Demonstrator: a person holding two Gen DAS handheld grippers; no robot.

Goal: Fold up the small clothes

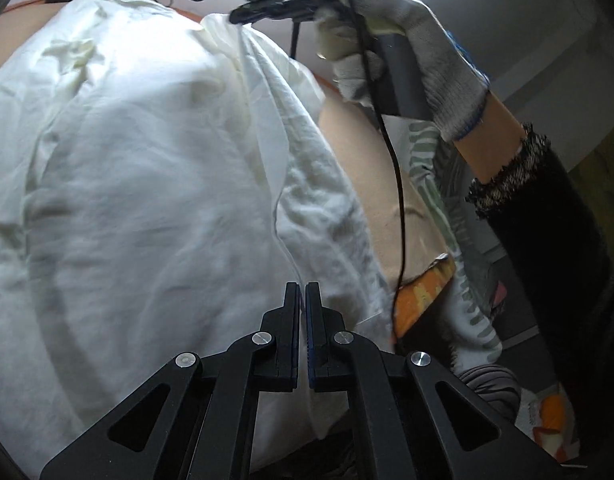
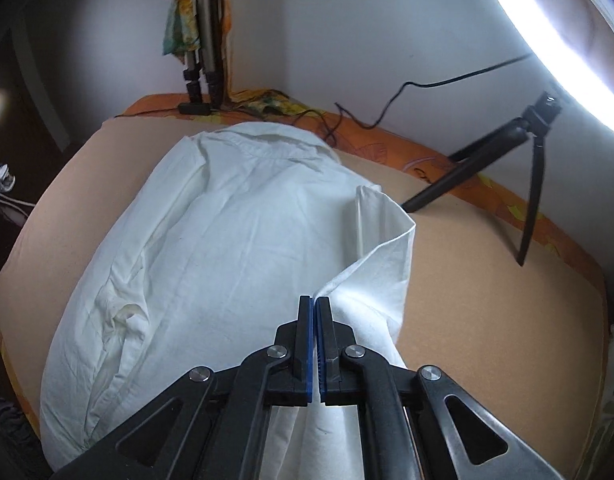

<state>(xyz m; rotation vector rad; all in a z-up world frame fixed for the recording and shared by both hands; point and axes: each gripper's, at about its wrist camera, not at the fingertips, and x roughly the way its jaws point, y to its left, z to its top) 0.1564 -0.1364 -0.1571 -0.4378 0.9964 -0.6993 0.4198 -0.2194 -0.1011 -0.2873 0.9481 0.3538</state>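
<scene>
A crumpled white cotton shirt (image 2: 211, 240) lies spread, collar away, on the beige cloth-covered bed (image 2: 487, 320). The right hand-held gripper (image 2: 316, 304) is clamped on a raised edge of the shirt's right side, the fabric lifted into a standing flap. The left hand-held gripper (image 1: 301, 288) sits low over the shirt with its jaws together; whether cloth is pinched between them I cannot tell. Folding looks barely begun: one side is being brought over, while the opposite side, the rumpled sleeve and the lengthwise folds remain.
</scene>
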